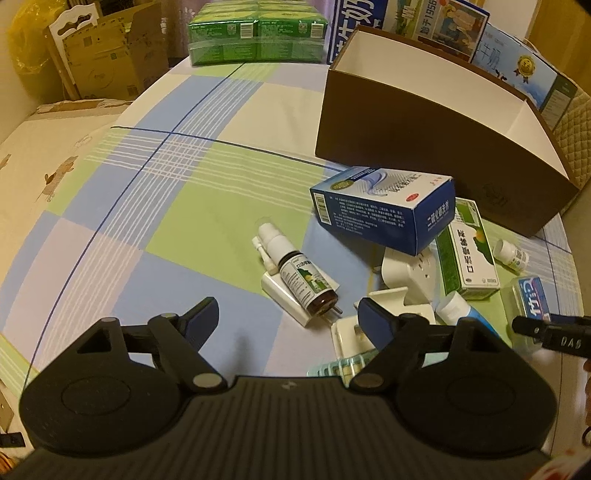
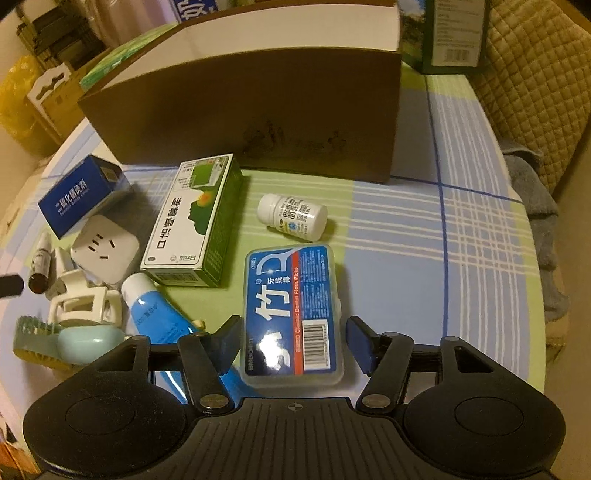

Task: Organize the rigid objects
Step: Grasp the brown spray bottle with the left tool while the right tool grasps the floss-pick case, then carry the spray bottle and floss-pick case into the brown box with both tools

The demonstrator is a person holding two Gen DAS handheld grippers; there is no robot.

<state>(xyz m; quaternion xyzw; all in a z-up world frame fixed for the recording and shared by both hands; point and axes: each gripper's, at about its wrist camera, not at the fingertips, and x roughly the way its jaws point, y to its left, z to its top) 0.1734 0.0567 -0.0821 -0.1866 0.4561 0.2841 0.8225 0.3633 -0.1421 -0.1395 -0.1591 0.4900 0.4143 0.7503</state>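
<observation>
A brown open box point(image 1: 424, 147) with a white inside stands at the back of the table; it also shows in the right wrist view point(image 2: 258, 110). In front of it lie a blue carton point(image 1: 384, 208), a green-and-white carton point(image 2: 192, 225), a brown spray bottle point(image 1: 295, 275), a white pill bottle point(image 2: 291, 216), a white plug adapter point(image 2: 105, 247), a blue tube point(image 2: 155, 314) and a blue floss-pick case point(image 2: 291, 317). My right gripper point(image 2: 293, 341) is open, one finger on each side of the near end of the floss-pick case. My left gripper point(image 1: 288, 319) is open and empty, just short of the spray bottle.
Green cartons point(image 1: 255, 35) and milk cartons point(image 1: 436, 26) stand behind the brown box. A white hair clip point(image 2: 85, 306) and a teal comb point(image 2: 40, 341) lie at the left. Blister packs point(image 1: 343, 365) lie by my left gripper. A quilted chair point(image 2: 535, 74) is at the right.
</observation>
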